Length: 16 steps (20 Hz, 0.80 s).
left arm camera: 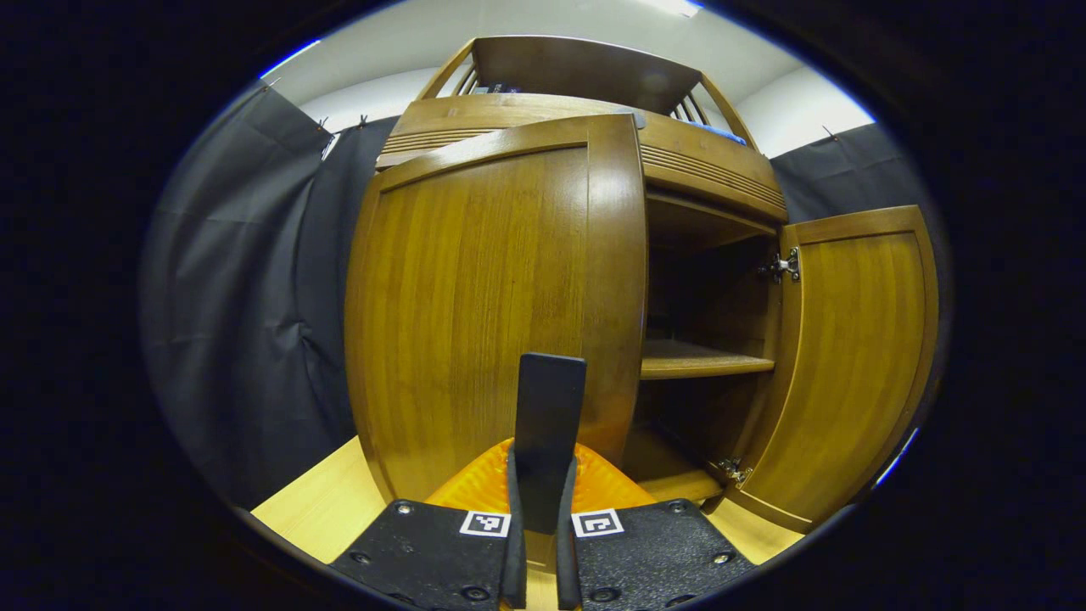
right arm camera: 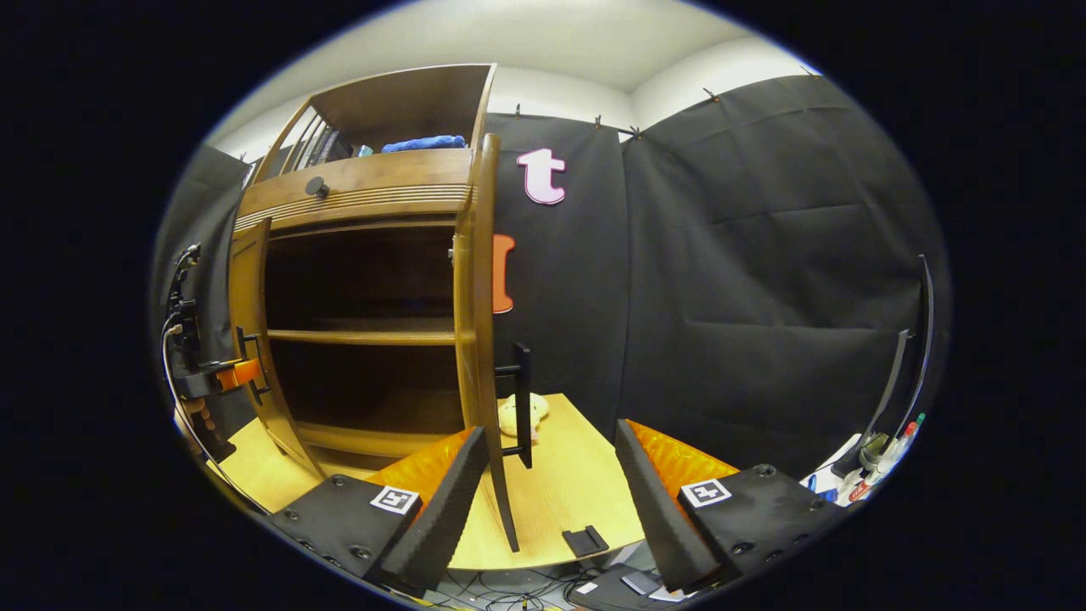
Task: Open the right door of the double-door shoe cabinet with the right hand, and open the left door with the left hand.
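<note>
- The shoe cabinet (right arm camera: 356, 191) stands on a pale wooden table (right arm camera: 560, 501) against the black cloth wall, and both of its doors are swung out.
- In the left gripper view, the left gripper (left arm camera: 541, 475) sits right in front of the left door (left arm camera: 475, 314); its fingers are clenched on the dark upright door handle (left arm camera: 550, 424), which stands between them.
- The left door is partly open, with its free edge turned toward the camera, and the dark inside of the cabinet shows to the right of it.
- A shelf (left arm camera: 704, 363) crosses the inside about halfway up.
- The right door (left arm camera: 848, 356) stands wide open at the far right of that view, showing its inner face and two metal hinges (left arm camera: 782, 266).
- In the right gripper view, the right gripper (right arm camera: 551, 501) has its fingers spread wide apart and released, grasping nothing.
- The right door (right arm camera: 479, 339) shows edge-on between those fingers, with its handle (right arm camera: 519, 403) pointing right, apart from both fingers.
- The left gripper (right arm camera: 225, 373) also appears at the far left of that view, at the left door (right arm camera: 248, 339).
- A blue cloth (right arm camera: 422, 143) lies on top of the cabinet.
- A small pale soft object (right arm camera: 522, 416) lies on the table behind the right door.
</note>
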Each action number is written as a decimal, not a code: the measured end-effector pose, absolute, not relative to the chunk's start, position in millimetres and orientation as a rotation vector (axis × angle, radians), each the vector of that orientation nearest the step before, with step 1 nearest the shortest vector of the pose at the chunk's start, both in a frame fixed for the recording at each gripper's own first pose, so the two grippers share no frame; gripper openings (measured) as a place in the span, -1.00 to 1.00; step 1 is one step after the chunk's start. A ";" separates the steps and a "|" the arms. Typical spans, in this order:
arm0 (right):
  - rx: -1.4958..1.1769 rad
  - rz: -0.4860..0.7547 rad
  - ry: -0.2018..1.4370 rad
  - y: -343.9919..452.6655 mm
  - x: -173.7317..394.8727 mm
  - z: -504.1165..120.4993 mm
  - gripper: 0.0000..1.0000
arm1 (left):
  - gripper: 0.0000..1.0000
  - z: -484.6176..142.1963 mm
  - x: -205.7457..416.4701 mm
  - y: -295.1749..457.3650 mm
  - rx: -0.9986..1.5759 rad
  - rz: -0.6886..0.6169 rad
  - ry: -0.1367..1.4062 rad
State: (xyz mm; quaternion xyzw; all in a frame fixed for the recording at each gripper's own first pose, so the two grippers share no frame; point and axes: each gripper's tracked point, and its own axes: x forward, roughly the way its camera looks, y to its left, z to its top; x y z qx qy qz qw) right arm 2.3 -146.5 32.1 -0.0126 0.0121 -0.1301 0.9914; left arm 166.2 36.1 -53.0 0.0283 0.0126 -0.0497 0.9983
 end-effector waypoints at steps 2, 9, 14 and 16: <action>-0.035 -0.244 0.015 -137.9 8.4 37.5 0.94 | -0.77 -51.6 160.4 38.1 0.060 -0.096 0.028; -0.034 -0.179 0.016 -110.3 33.7 37.8 0.94 | -0.77 -48.3 131.4 61.9 0.064 -0.085 0.036; -0.028 -0.129 0.020 -85.3 49.1 35.8 0.94 | -0.78 -45.5 116.1 79.1 0.063 -0.057 0.049; -0.034 -0.128 0.023 -78.6 57.5 36.5 0.94 | -0.75 -44.2 111.4 84.3 0.060 -0.053 0.051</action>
